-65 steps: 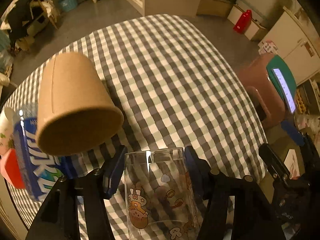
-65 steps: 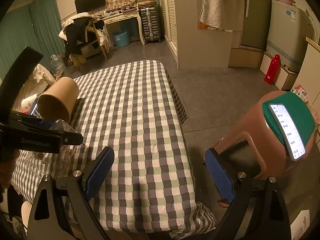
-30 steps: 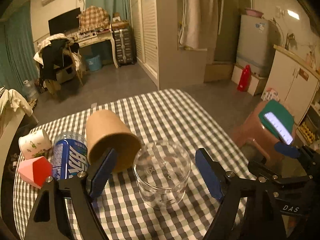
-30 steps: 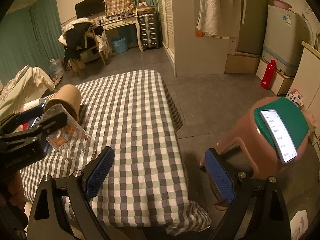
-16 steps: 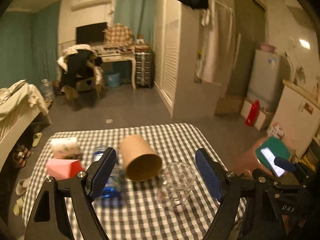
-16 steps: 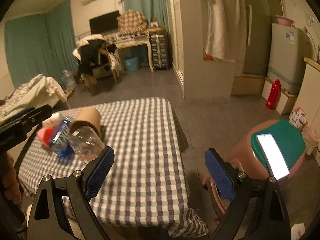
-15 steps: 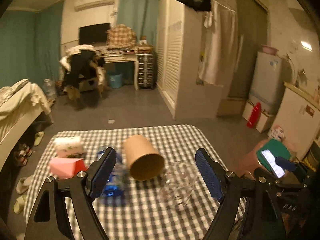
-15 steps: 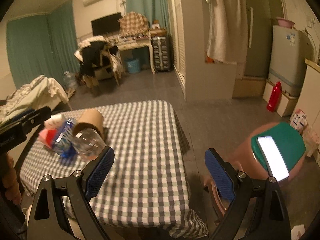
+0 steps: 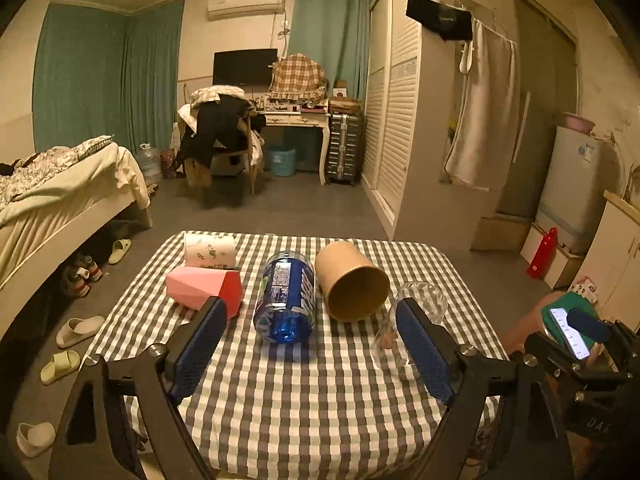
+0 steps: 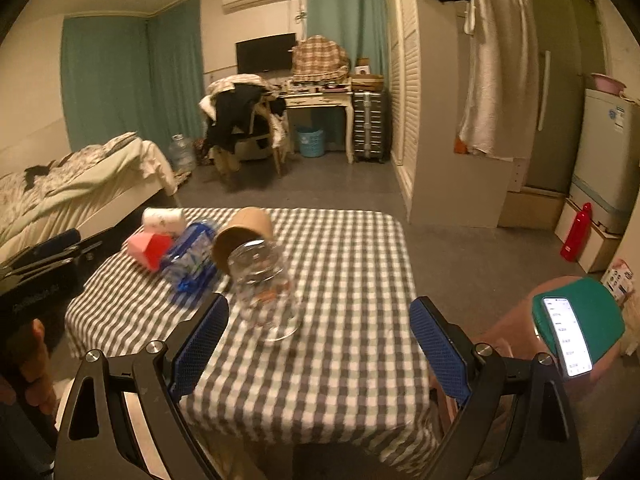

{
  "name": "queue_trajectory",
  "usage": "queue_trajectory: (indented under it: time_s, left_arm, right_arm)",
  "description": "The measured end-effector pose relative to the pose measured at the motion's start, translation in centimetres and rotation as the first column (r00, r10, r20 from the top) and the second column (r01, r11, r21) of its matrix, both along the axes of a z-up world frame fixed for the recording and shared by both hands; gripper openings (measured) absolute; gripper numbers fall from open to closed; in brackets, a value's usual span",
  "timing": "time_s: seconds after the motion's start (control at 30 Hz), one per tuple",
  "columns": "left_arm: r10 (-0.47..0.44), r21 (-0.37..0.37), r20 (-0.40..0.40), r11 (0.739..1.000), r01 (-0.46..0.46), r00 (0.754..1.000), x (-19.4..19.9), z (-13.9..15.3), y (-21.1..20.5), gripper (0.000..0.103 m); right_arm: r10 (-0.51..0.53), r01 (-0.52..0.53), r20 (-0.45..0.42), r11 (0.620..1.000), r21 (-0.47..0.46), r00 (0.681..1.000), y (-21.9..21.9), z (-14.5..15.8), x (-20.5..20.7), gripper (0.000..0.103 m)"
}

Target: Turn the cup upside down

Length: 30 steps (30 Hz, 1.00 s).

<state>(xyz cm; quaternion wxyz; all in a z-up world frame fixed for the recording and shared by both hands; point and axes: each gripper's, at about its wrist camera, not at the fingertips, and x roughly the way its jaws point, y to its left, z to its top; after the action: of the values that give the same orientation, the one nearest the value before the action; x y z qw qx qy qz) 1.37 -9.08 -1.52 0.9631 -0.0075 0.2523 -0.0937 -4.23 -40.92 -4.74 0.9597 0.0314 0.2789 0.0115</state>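
A clear glass cup with cartoon prints point(image 10: 266, 284) stands upside down on the checked tablecloth point(image 10: 340, 320), mouth down; it also shows in the left wrist view point(image 9: 416, 312), partly behind my right finger. My left gripper point(image 9: 312, 344) is open and empty, pulled back above the near part of the table. My right gripper point(image 10: 320, 344) is open and empty, back from the table's near edge, with the glass ahead and to its left.
On the table lie a brown paper cup point(image 9: 352, 284), a blue plastic bottle point(image 9: 286, 296), a pink box point(image 9: 204, 286) and a white printed cup point(image 9: 210, 250). A pink stool with a green lid and a phone point(image 10: 568, 336) stands to the right.
My left gripper let go of the glass cup, which now stands mouth down, and both grippers drew back and up from the table.
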Motion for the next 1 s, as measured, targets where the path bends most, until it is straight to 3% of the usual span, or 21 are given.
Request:
queue_trajectory:
  time_s: [0.13, 0.4, 1.0]
  left_arm:
    - [0.038, -0.008, 0.007, 0.999, -0.038, 0.999, -0.8, -1.1, 0.6, 0.101]
    - [0.07, -0.018, -0.016, 0.997, -0.071, 0.997, -1.9, -2.9, 1.7, 0.102]
    - [0.082, -0.003, -0.003, 0.997, -0.082, 0.997, -2.9, -2.3, 2.2, 0.102]
  right_arm:
    - [-0.015, 0.015, 0.019, 1.0, -0.008, 1.0, 0.5, -0.3, -0.9, 0.1]
    - [-0.04, 0.041, 0.012, 0.999, -0.028, 0.999, 0.3, -1.2, -1.8, 0.103]
    - [-0.014, 0.015, 0.013, 1.0, -0.027, 1.0, 1.1, -1.2, -2.3, 0.103]
